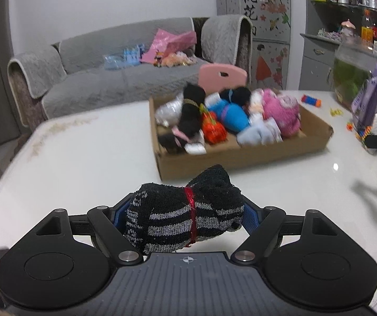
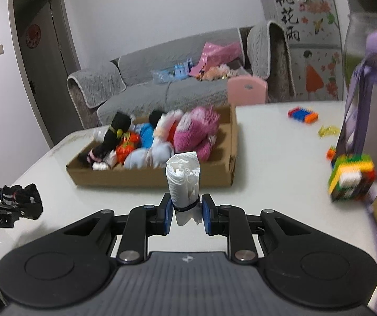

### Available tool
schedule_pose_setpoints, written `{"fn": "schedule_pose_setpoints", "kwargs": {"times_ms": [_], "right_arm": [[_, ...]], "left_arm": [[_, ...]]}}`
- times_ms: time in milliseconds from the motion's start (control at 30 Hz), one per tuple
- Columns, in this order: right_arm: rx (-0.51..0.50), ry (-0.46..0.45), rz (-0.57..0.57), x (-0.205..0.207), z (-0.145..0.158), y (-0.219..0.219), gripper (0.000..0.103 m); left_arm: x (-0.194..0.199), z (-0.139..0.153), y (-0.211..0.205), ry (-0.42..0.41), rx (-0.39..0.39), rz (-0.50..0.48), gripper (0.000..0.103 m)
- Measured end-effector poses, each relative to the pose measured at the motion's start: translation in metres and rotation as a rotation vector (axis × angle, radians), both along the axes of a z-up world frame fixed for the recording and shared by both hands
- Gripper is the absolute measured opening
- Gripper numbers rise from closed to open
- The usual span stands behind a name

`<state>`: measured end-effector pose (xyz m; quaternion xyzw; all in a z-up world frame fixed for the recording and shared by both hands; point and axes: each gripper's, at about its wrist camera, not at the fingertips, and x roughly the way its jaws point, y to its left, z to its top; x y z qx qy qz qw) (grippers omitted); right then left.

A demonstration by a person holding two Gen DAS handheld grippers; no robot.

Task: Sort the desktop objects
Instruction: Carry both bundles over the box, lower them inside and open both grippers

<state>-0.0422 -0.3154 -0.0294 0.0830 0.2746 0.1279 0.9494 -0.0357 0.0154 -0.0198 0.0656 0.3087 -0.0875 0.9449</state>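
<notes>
My left gripper (image 1: pixel 185 216) is shut on a black sock bundle with grey stripes and a red band (image 1: pixel 185 213), held above the white table. It also shows at the left edge of the right wrist view (image 2: pixel 17 202). My right gripper (image 2: pixel 187 210) is shut on a rolled white sock bundle tied with a black band (image 2: pixel 183 181), standing upright between the blue pads. A cardboard box (image 1: pixel 241 158) ahead holds several rolled sock bundles in black, orange, blue, pink and white; it also shows in the right wrist view (image 2: pixel 149 176).
A block of coloured bricks (image 2: pixel 351 179), a purple bottle (image 2: pixel 372 100), a small blue-orange brick piece (image 2: pixel 303 114) and a glass jar (image 1: pixel 354 76) stand on the table's right side. A pink chair (image 1: pixel 222 76) and grey sofa (image 1: pixel 109 73) lie beyond the table.
</notes>
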Motion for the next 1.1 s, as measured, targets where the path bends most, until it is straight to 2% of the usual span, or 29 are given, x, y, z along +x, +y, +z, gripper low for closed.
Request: {"fn": "schedule_pose_setpoints", "kwargs": {"times_ms": [300, 567, 833, 1100], "right_arm": [[-0.034, -0.1, 0.024, 0.037, 0.054, -0.007, 0.022], [-0.05, -0.119, 0.113, 0.091, 0.078, 0.015, 0.022], [-0.026, -0.074, 0.178, 0.147, 0.084, 0.026, 0.022], [-0.105, 0.028, 0.185, 0.178, 0.056, 0.025, 0.022]], "left_arm": [[0.049, 0.057, 0.004, -0.078, -0.015, -0.018, 0.083], [0.114, 0.081, -0.019, -0.061, -0.062, -0.063, 0.083], [0.164, 0.065, -0.043, 0.016, -0.084, -0.093, 0.083], [0.179, 0.029, -0.058, 0.072, -0.074, -0.146, 0.083]]}}
